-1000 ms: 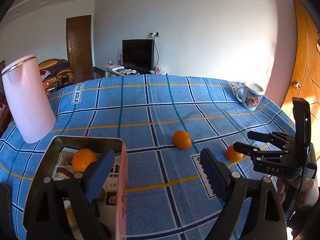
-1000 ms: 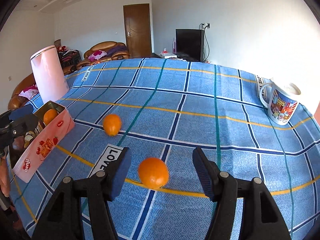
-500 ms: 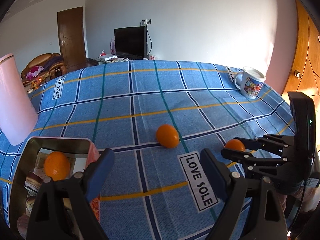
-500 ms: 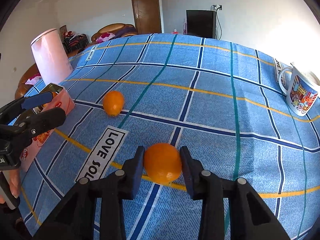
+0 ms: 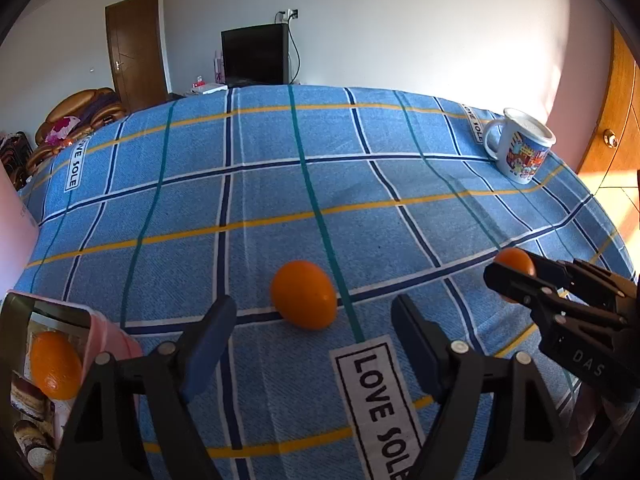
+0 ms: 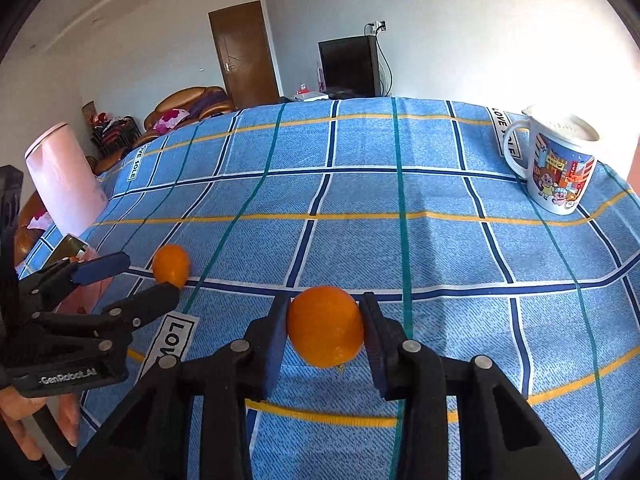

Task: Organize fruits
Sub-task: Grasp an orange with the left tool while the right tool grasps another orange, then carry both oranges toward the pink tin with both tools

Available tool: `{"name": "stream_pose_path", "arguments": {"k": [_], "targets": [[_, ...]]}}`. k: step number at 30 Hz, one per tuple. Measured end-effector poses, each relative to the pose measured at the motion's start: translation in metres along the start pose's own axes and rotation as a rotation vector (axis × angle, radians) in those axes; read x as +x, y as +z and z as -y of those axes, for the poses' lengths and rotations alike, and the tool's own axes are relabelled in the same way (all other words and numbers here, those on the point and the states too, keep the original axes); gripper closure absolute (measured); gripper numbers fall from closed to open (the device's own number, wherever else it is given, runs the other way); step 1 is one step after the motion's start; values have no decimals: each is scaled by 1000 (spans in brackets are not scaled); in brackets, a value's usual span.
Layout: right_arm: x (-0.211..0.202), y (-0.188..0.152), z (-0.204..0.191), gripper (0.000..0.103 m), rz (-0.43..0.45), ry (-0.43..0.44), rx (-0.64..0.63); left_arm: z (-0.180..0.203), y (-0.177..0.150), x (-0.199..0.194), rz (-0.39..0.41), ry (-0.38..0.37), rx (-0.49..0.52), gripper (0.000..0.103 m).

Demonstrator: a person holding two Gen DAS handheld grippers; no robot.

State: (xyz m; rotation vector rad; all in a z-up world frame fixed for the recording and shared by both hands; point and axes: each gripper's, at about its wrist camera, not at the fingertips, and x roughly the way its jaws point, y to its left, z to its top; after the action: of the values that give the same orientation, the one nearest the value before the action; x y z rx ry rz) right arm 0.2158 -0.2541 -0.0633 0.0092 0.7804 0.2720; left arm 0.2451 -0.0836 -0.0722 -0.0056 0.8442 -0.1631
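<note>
One orange (image 5: 54,364) lies in the pink tin (image 5: 108,336), lower left. Right gripper (image 6: 324,332) fingers pinch a second orange (image 6: 325,326). Left gripper (image 5: 312,336) fingers are spread before the third orange (image 5: 304,294), loose at centre of the worktop (image 5: 280,184).

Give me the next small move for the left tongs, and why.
Probably ease the left tongs forward around the loose orange and close. They are open, and that orange lies on the cloth just ahead of the gap. The right tongs already grip the other orange, and a third sits in the pink tin, so this is the one left on the table.
</note>
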Motion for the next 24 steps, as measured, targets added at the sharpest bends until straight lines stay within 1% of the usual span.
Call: {"name": "stream_pose_path", "arguments": {"k": [1, 3, 6, 8, 9, 10, 12, 17, 24], "targets": [[0, 0, 0, 66, 0, 4, 0, -2, 1, 4, -12, -7, -10, 30], [0, 1, 1, 66, 2, 9, 2, -4, 1, 11, -30, -12, -22, 42], [0, 0, -1, 66, 0, 16, -4, -6, 3, 19, -51, -23, -40, 44], [0, 0, -3, 66, -2, 10, -12, -8, 7, 19, -36, -23, -54, 45], [1, 0, -4, 66, -3, 9, -16, -8, 8, 21, -40, -22, -54, 55], [1, 0, -4, 66, -2, 4, -20, -9, 8, 22, -48, -29, -56, 60], [-1, -1, -5, 66, 6, 5, -26, -11, 7, 21, -44, -45, -59, 65], [-7, -3, -5, 66, 30, 13, -22, -9, -2, 13, -34, -92, -55, 65], [-16, -3, -3, 66, 79, 36, -13, -5, -9, -11, 61, -107, -35, 66]]}}
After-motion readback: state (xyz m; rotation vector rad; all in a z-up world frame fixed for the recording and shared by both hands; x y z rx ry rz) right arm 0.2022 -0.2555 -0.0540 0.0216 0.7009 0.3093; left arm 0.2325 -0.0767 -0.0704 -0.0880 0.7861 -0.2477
